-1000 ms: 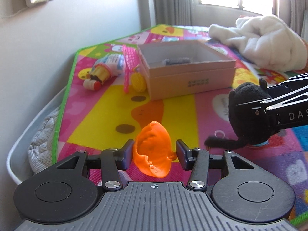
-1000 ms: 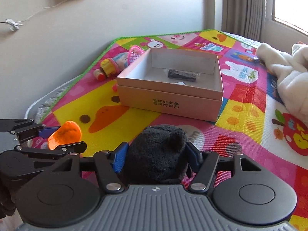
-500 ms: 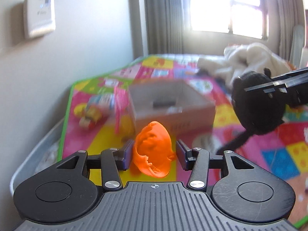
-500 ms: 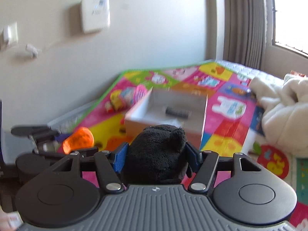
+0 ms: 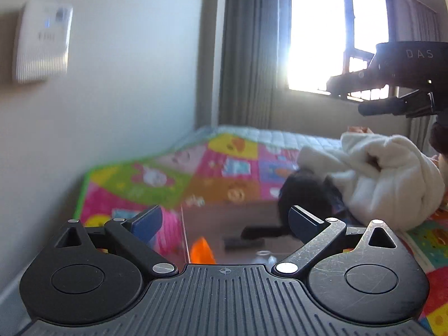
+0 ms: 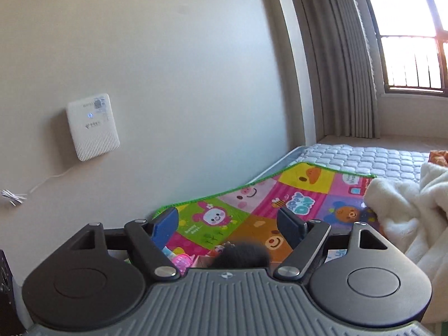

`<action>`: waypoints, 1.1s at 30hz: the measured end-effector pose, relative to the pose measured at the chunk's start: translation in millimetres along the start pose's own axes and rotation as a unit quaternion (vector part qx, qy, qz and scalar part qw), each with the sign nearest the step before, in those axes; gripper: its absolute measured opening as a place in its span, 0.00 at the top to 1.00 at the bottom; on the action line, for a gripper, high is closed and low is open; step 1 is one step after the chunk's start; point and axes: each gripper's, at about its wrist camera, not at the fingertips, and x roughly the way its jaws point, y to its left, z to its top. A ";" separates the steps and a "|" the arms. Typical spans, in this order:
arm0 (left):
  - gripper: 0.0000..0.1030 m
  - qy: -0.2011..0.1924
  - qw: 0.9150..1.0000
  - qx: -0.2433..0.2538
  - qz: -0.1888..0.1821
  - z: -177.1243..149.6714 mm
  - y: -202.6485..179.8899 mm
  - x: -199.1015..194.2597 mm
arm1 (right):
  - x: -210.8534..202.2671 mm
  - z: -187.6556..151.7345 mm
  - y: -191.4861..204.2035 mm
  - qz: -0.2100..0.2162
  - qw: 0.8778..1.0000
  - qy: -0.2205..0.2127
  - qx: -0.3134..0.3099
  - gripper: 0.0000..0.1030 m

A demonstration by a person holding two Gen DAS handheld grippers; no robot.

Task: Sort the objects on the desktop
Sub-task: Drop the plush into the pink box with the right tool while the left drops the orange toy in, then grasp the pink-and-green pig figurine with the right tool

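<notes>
A white wall unit [image 6: 93, 126] hangs on the left wall, its cable [image 6: 42, 180] trailing down-left. Grey curtains [image 6: 336, 56] flank a bright window [image 5: 333, 36] far right. A white fleece blanket [image 5: 392, 179] lies crumpled on the right of the colourful play mat [image 6: 252, 204].

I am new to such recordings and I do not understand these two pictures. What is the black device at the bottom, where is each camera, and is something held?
Each picture comes from a camera on a hand-held two-finger gripper, looking forward along its fingers. A person carries one in each hand; there is no robot arm.

In the left view, the left gripper is opening with nothing between its fingers. An orange toy shows blurred below, over the cardboard box, beside a black plush toy.

In the right view, the right gripper is opening too; the plush sits below it, not pressed.

Underneath lie a colourful play mat and a white blanket.
</notes>
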 end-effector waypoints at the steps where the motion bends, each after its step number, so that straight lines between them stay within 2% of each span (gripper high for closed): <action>1: 0.03 0.027 1.000 -0.010 -0.011 -14.7 4.6 8.4 | 8.9 -8.4 -4.9 -0.005 1.000 0.009 0.007 0.23; 3: 0.03 0.067 0.998 -0.017 -0.014 -41.6 8.9 25.3 | 28.3 -25.0 -15.1 -0.013 0.999 0.037 0.030 0.23; 5: 0.03 0.087 0.996 -0.025 -0.012 -58.5 13.9 37.3 | 46.4 -40.1 -22.2 -0.014 0.996 0.067 0.049 0.23; 8: 0.03 0.090 0.994 -0.040 -0.041 -61.4 20.4 43.9 | 72.8 -51.2 -14.9 -0.013 0.995 0.100 0.029 0.23; 10: 0.03 0.080 0.995 -0.035 -0.047 -59.2 20.3 41.5 | 97.1 -50.2 0.3 -0.006 0.992 0.126 0.010 0.26; 11: 0.03 0.075 0.996 -0.031 -0.037 -57.9 20.2 36.9 | 115.3 -45.9 7.0 -0.001 0.989 0.145 0.007 0.32; 12: 0.03 0.069 0.997 -0.025 -0.016 -56.2 20.7 32.3 | 137.8 -41.4 12.2 0.004 0.986 0.167 0.012 0.42; 15: 0.00 0.057 0.995 -0.013 0.077 -53.5 35.0 19.2 | 214.1 -29.8 21.6 0.012 0.971 0.229 0.060 0.45; 16: 0.00 0.053 0.994 -0.018 0.095 -54.5 45.4 15.6 | 239.3 -27.6 23.6 0.007 0.967 0.244 0.070 0.46; 17: 0.00 0.056 0.993 -0.030 0.103 -54.9 57.8 12.2 | 265.2 -25.9 26.1 -0.004 0.964 0.257 0.076 0.45; 18: 0.00 0.062 0.991 -0.047 0.105 -56.1 71.4 10.1 | 289.4 -25.3 25.8 -0.018 0.959 0.269 0.081 0.38; 20: 0.00 0.074 0.989 -0.082 0.102 -58.8 94.4 6.4 | 331.0 -27.7 24.5 -0.057 0.952 0.287 0.091 0.35; 21: 0.00 0.078 0.987 -0.095 0.102 -60.7 104.5 4.9 | 352.5 -30.7 28.6 -0.074 0.944 0.306 0.100 0.35; 23: 0.00 0.082 0.985 -0.106 0.109 -66.0 119.5 2.0 | 384.5 -43.8 28.8 -0.101 0.920 0.355 0.133 0.38; 25: 0.00 0.088 0.983 -0.106 0.118 -73.6 129.9 2.4 | 399.8 -61.4 31.1 -0.108 0.899 0.395 0.157 0.54; 26: 0.00 0.092 0.982 -0.108 0.122 -76.1 135.4 2.4 | 401.2 -67.4 38.7 -0.102 0.899 0.398 0.153 0.55; 29: 0.00 0.100 0.979 -0.123 0.126 -82.2 146.7 -0.5 | 387.6 -69.1 87.2 -0.058 0.915 0.393 0.077 0.56; 33: 0.00 0.110 0.979 -0.126 0.115 -87.6 144.3 -8.8 | 341.3 -69.4 143.1 0.015 0.922 0.386 0.000 0.56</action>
